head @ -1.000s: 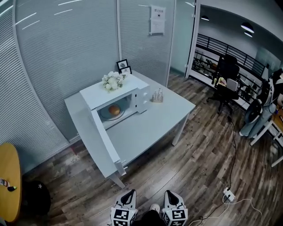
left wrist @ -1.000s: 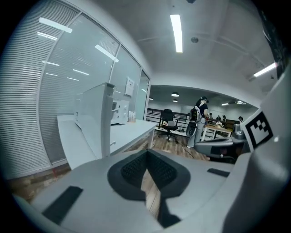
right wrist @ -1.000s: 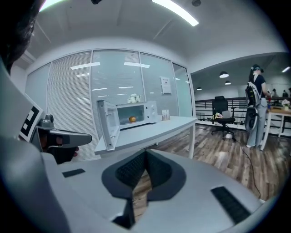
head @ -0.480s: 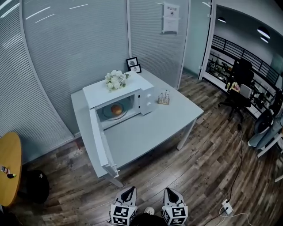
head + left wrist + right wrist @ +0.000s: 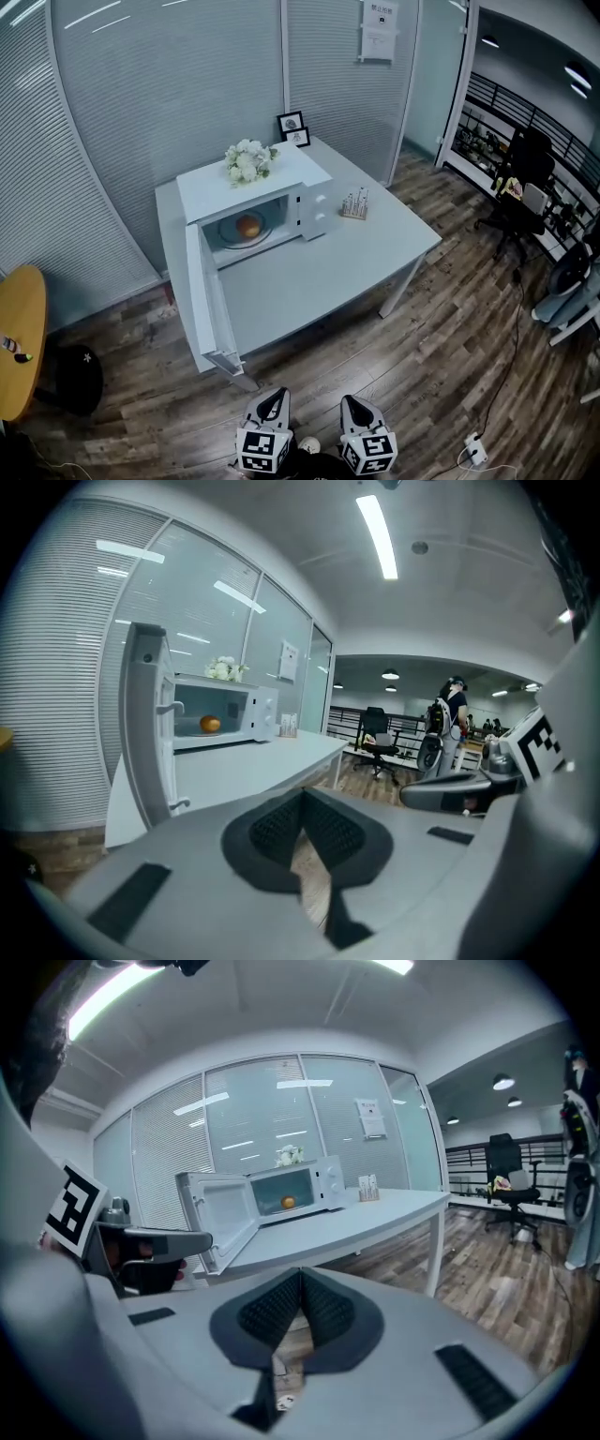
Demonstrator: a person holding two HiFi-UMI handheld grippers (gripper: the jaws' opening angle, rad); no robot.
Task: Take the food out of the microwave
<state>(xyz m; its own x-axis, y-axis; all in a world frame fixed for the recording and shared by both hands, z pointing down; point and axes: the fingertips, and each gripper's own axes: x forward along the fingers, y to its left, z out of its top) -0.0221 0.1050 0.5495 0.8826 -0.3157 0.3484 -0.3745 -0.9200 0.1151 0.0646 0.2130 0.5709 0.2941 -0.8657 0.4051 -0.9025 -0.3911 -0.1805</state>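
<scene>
Both grippers were held low at the person's front, side by side and pointing toward the table. The left gripper had its jaws pressed together on nothing, and the right gripper was likewise closed and empty, its ribbed pads meeting with only floor showing beneath them.

Ahead of the pair, well apart from either, the microwave sat at the back of the tabletop. Its door was swung fully open on the left and reached out past the table's near edge toward the person. Inside the lit cavity, on the turntable plate, lay the food, a small round orange item with no long axis to speak of.

From the grippers it lay forward and a little to the left. The left gripper stood slightly the nearer, but the free edge of the door hung just off its left side. In the left gripper view the door filled the space directly beside the food. The right gripper view showed the food across bare tabletop with the door off to the left. That suggested the right side had the clearer line in, though either would first have to close the whole stretch of floor and table. Flowers sat on top of the oven, clear of the opening.
</scene>
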